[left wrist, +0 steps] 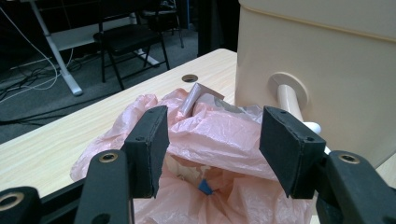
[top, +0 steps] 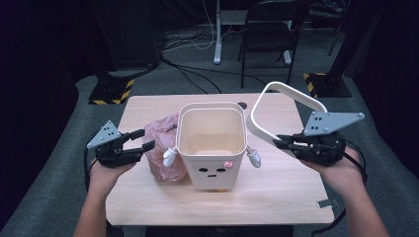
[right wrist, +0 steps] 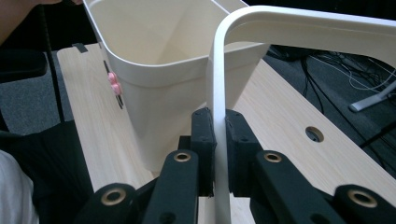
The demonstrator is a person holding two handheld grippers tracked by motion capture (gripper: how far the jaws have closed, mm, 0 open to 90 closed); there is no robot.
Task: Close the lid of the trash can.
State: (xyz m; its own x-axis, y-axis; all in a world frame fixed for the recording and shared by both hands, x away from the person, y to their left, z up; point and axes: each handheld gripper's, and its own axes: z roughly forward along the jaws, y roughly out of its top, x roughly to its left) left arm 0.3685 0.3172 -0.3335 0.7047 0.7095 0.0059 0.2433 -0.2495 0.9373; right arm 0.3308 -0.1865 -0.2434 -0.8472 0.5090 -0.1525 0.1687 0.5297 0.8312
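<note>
While the hands hover:
Right gripper (right wrist: 219, 140): clamped on thin white plastic loop frame (top: 285, 91), lifted beside cream plastic face-printed bin (top: 211, 148).
Left gripper (left wrist: 212, 149): jaws wide, holding nothing, over crumpled pink plastic bag (left wrist: 219, 135).

My table (top: 276, 197) is pale wood with a smooth, matt top. The cream bin (top: 211, 148) looks like smooth plastic with a soft shine. The white frame (top: 289, 94) in my right claw (top: 284, 143) is smooth plastic too. The pink bag (top: 165, 148) on the left is thin, crinkly, shiny plastic. My left claw (top: 143, 139) has matt black pads (left wrist: 149, 144).
</note>
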